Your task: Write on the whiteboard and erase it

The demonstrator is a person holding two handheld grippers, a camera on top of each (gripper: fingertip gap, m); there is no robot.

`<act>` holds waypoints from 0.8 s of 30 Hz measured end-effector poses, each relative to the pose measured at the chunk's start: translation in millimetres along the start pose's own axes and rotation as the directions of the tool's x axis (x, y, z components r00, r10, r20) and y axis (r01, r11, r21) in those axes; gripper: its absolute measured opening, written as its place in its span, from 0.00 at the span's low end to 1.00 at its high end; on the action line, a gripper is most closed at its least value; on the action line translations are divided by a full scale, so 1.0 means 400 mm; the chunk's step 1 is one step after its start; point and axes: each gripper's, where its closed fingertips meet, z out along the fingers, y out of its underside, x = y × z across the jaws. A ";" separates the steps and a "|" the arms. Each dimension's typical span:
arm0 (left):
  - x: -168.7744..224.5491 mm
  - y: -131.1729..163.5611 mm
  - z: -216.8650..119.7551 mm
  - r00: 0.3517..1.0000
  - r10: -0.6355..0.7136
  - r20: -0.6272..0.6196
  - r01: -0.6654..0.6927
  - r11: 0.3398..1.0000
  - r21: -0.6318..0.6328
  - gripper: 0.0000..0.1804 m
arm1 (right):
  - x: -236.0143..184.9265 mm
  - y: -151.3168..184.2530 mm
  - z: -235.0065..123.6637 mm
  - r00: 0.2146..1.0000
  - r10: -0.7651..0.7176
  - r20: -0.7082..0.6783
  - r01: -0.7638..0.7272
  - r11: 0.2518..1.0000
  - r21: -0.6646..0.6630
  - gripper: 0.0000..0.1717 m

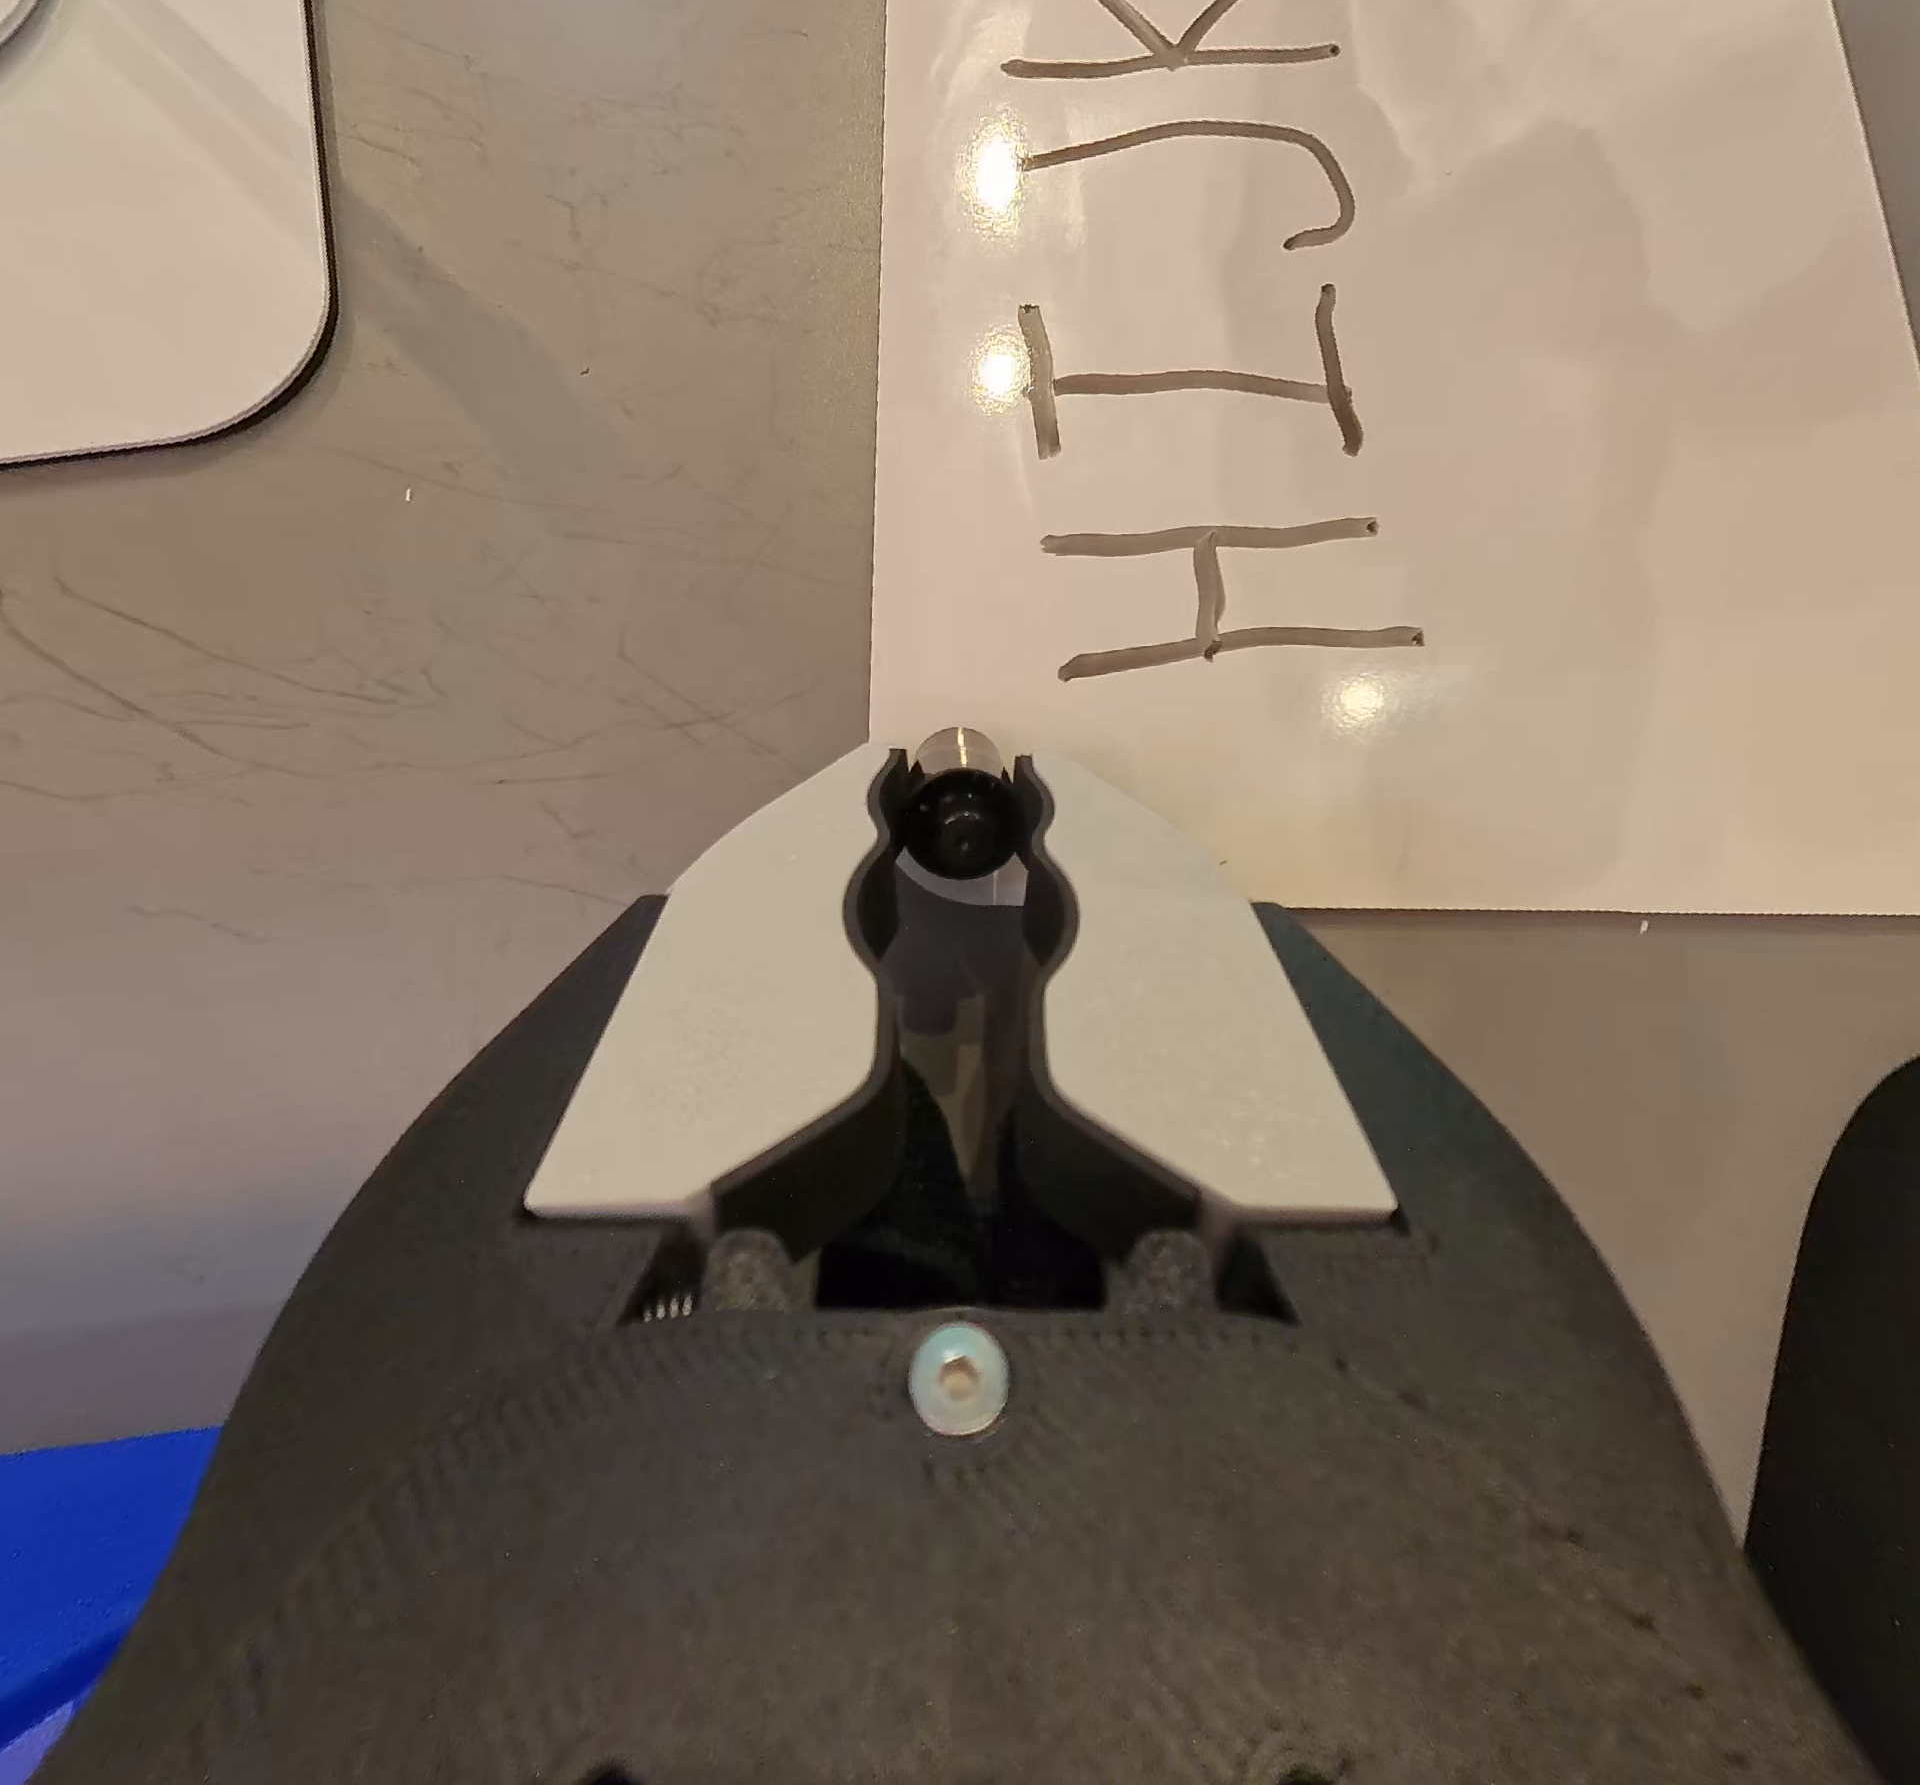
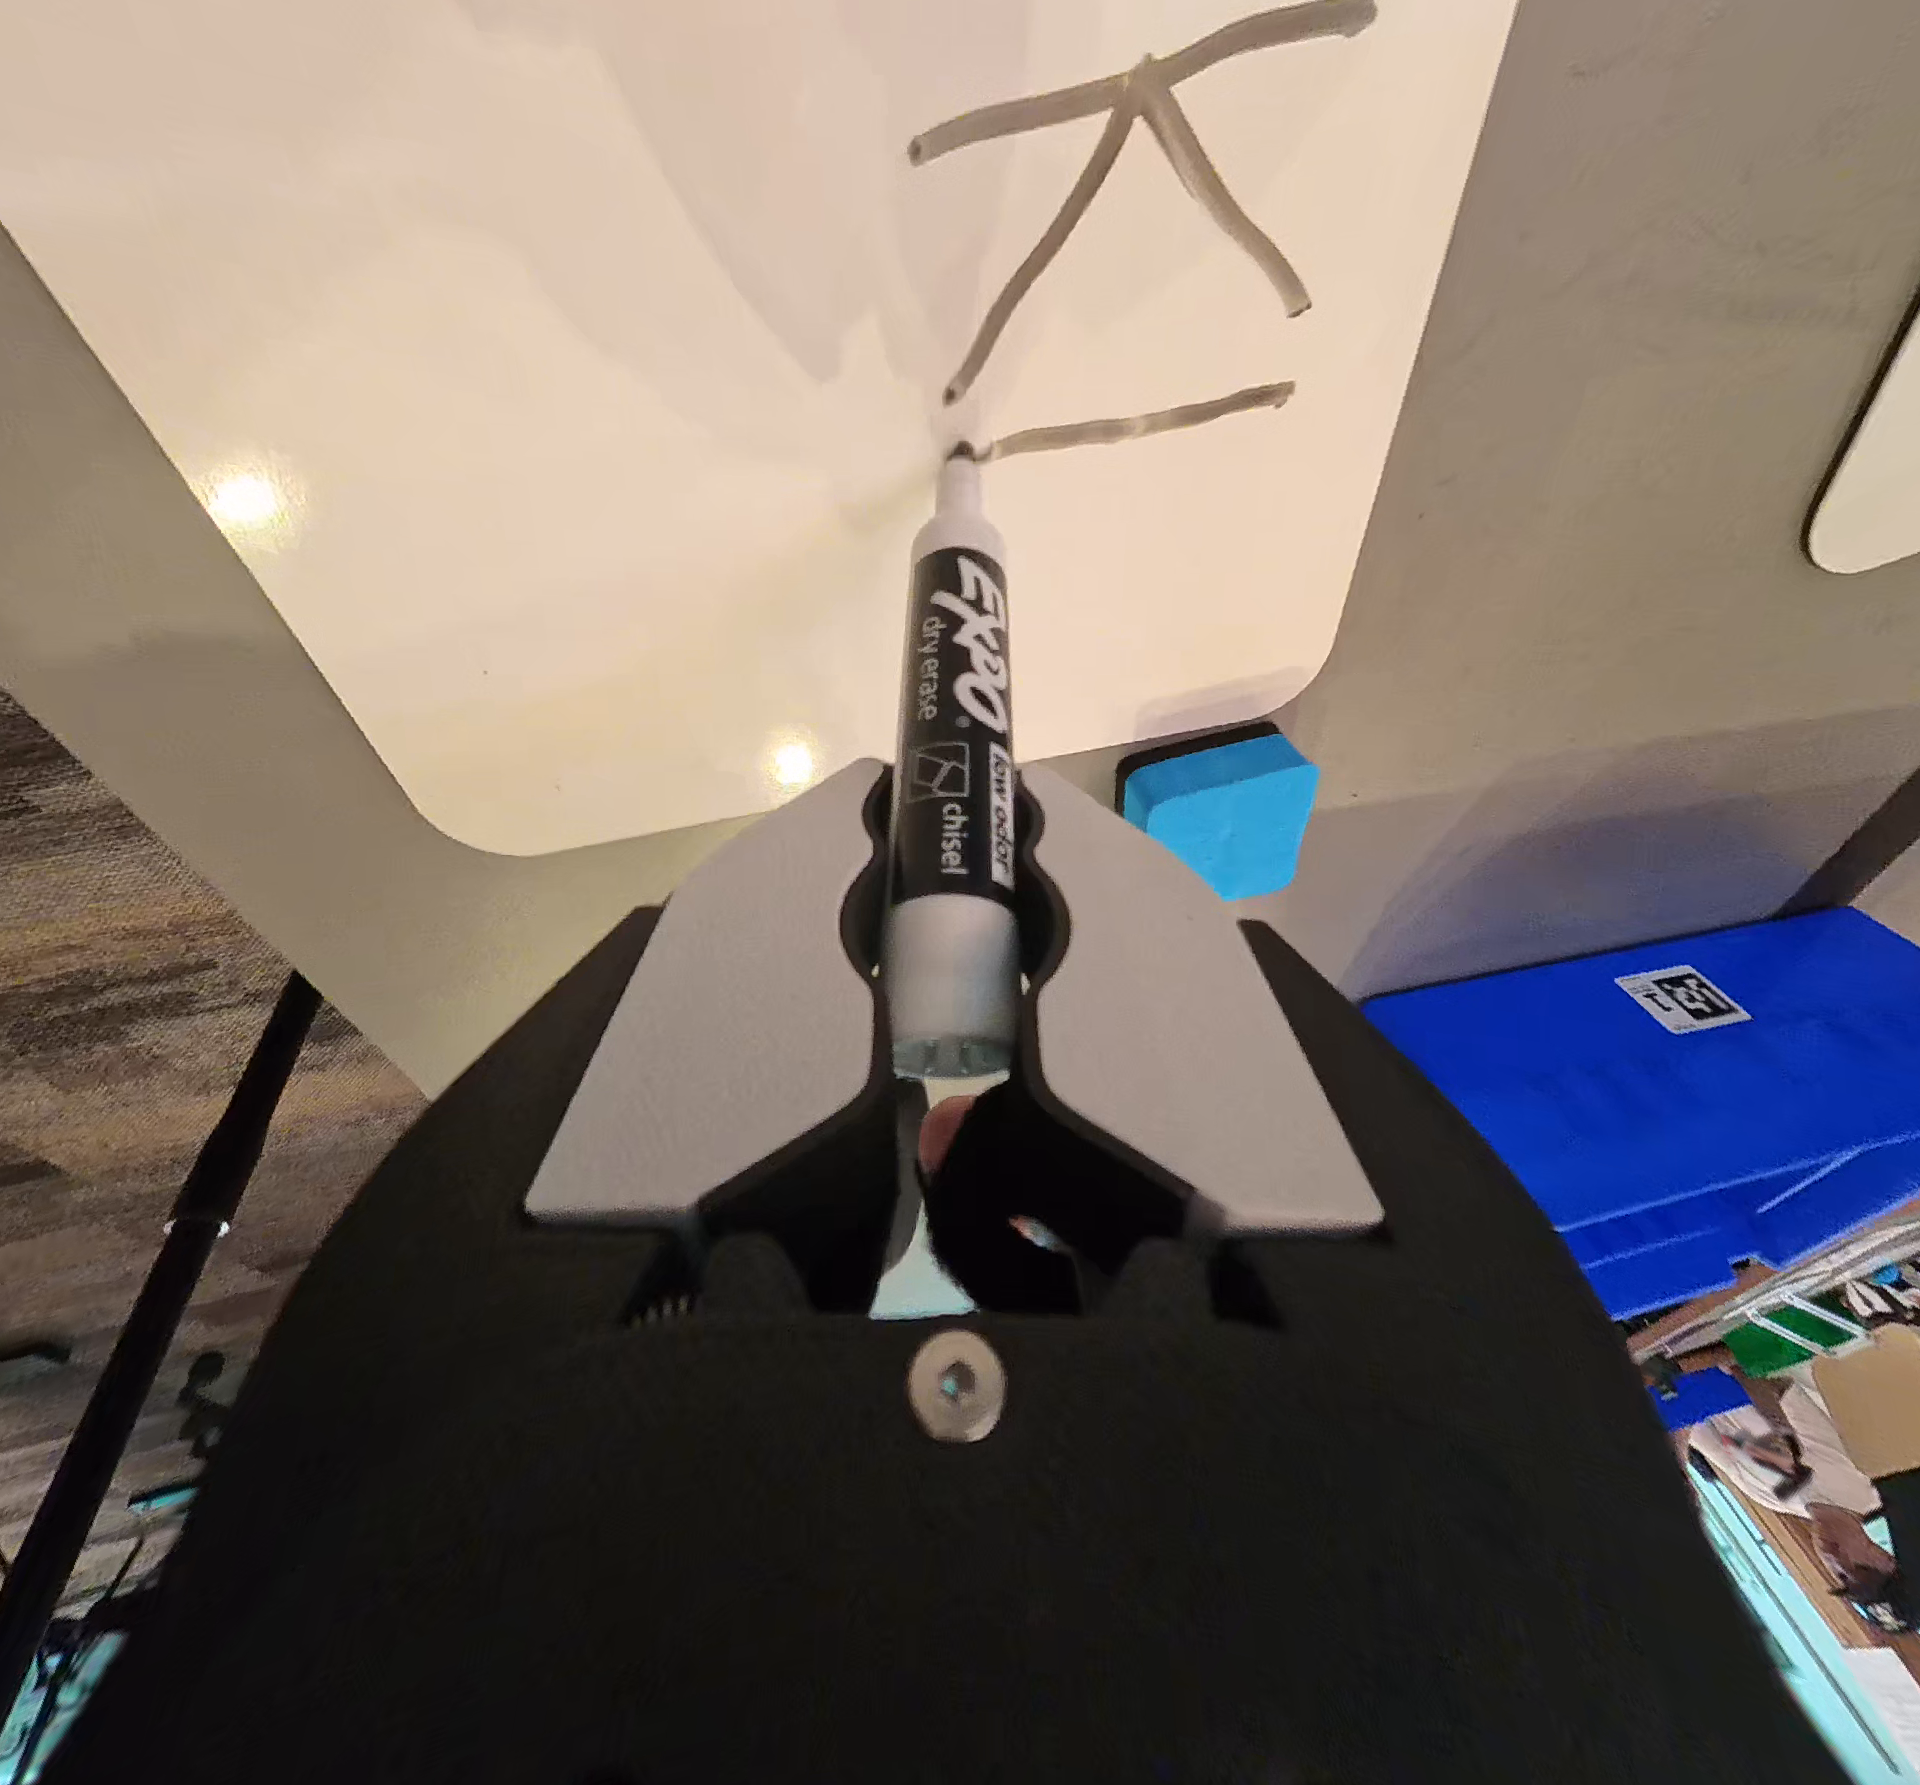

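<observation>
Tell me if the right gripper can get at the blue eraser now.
Probably not to grasp it. Nothing lies between the right gripper and the blue eraser, just off the whiteboard's corner, but the gripper is clamped on the marker, so that would have to be set down first.

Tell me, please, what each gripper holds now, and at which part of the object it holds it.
The right gripper grips the marker at the rear of its barrel. The left gripper grips a small black cap, seen end-on, at its sides.
</observation>
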 end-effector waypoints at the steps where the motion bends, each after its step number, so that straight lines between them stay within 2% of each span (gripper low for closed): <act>1: 0.000 0.000 0.000 1.000 0.000 0.000 0.000 1.000 0.000 0.11 | 0.000 0.000 0.001 1.000 -0.001 -0.001 0.001 1.000 -0.001 0.12; 8: 0.000 0.000 0.000 1.000 0.000 0.000 0.000 1.000 0.000 0.11 | -0.003 0.018 0.003 1.000 0.002 0.004 -0.002 1.000 -0.025 0.12; 16: 0.000 0.000 0.000 1.000 0.000 0.000 0.000 1.000 0.000 0.11 | 0.003 0.091 0.021 0.999 0.034 -0.006 -0.034 0.995 -0.097 0.12; 24: -0.001 0.000 0.000 1.000 -0.001 -0.001 0.001 1.000 0.000 0.11 | 0.017 0.119 0.005 0.997 0.068 -0.034 -0.071 0.993 -0.093 0.12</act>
